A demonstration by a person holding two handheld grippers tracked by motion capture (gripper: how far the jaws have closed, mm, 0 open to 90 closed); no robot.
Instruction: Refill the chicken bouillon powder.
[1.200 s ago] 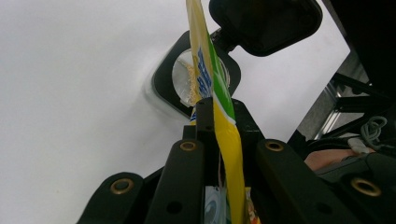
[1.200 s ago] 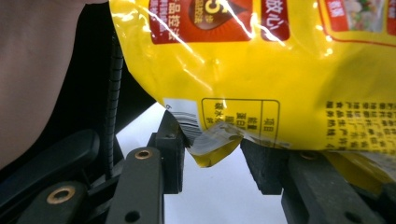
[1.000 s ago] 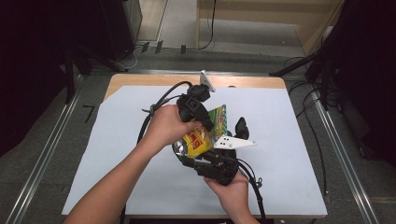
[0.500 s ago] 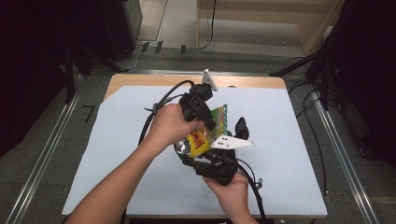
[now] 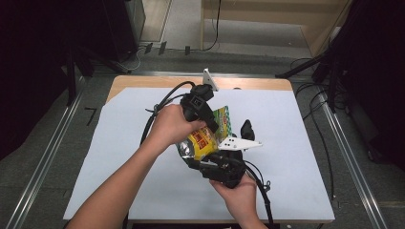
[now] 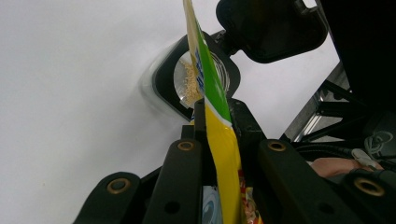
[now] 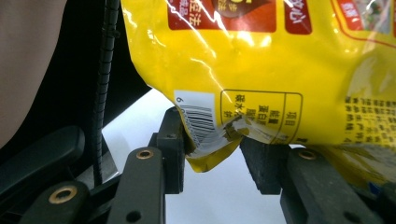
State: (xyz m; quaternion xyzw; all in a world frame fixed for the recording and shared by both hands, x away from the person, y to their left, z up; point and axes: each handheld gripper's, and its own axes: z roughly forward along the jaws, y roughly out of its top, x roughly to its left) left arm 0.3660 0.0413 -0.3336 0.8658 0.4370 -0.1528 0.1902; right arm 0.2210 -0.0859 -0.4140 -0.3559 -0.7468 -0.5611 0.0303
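Surface [image 5: 296, 143]: a white sheet is spread over it, and the work is carried out above its middle, slightly toward the near edge.

Packet [image 5: 204, 138]: a yellow and green snack packet is held clear of the surface between the two tools, its green sealed end raised and its yellow end with the barcode [image 7: 201, 120] lower down.

Left tool [image 6: 215, 122]: it is clenched on the packet just below the green end, the film being pinched flat between its pads in the left gripper view.

Right tool [image 7: 218, 154]: its pads stand on either side of the crumpled lower corner of the packet; the left pad is seen touching the film, but a firm grasp by both cannot be told from the right gripper view.

Round dish [image 6: 196, 84]: a small dark-rimmed dish with pale crumbs is seen on the surface beyond the packet's top edge in the left gripper view.

Step in hand: the packet appears to be held taut at two places, most likely for tearing or opening.

Next move: a secure hold on the lower corner is called for, then an opposed pull, kept gentle so that the contents are not spilled.
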